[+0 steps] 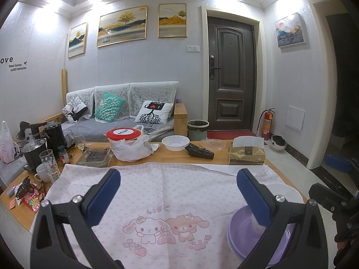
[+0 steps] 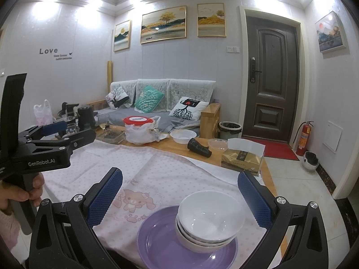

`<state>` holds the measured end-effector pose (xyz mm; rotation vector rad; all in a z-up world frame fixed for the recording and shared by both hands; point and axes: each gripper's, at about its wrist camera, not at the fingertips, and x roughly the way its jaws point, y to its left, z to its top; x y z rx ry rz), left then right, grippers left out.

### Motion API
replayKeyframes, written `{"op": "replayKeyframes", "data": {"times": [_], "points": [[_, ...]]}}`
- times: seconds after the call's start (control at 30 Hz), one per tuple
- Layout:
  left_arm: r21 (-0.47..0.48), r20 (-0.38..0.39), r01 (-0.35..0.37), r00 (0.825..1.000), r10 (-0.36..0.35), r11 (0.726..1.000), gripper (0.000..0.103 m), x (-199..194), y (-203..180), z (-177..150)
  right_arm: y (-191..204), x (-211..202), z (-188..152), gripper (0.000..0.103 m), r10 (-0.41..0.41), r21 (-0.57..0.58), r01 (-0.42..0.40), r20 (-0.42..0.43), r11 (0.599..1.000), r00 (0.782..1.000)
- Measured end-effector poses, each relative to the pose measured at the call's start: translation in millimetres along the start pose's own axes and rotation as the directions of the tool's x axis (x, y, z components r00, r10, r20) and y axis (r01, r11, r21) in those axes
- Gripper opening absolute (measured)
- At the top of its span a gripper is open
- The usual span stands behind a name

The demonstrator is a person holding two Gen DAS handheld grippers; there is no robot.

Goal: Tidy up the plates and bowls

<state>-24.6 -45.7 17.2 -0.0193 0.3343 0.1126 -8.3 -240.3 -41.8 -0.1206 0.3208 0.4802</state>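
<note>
**Nearly stacked: bowls on plates, both grippers free**

Currently the white bowls (image 2: pixel 209 220) sit nested, three rims countable in the right wrist view, on top of the purple plates (image 2: pixel 170 244). The plates lie on the pink rabbit-print cloth (image 2: pixel 161 170) at the near right end of the wooden table (image 2: pixel 177 144). In the left wrist view at least two purple rims show, one on the other (image 1: pixel 241 244).

Right gripper (image 2: pixel 179 195): jaws spread wide, nothing between them, blue pads either side of the bowl stack and above it. Left gripper (image 1: pixel 178 194): also wide apart and empty, hovering over bare cloth with the stack off to its right, partly behind its right finger (image 1: pixel 253 199).

Judgement: the stacking looks largely done; what remains, if anything, is squaring up the pile or shifting it.

How to do that well:
- The bowl stack sits off-centre, toward the right-hand side of the plate. Nudging it to the middle would steady the pile before any lift.
- Glazed bowl walls are likely slick; grip the rim of the whole nest rather than the top bowl alone, or the lower ones stay behind.
- If moving the plates, come in low at the rim edge and keep them level, since the bowls would slide.
- The cloth may drag and bunch; lift, do not push.

Also on the table, well apart: a white disposable bowl (image 2: pixel 182 136), a clear lid (image 2: pixel 217 144), a tissue box (image 2: pixel 242 157). Whether these belong to the task, I cannot tell.
</note>
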Motion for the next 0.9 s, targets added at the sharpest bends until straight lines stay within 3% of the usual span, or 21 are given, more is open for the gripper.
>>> {"op": "replayKeyframes", "data": {"times": [0.9], "points": [[-0.011,-0.003,-0.001,1.000,0.001,1.000,0.103,0.8,2.1,2.0,-3.4,1.1,-0.8,0.102,-0.001,0.006,0.001,-0.003,1.000,1.000]]}}
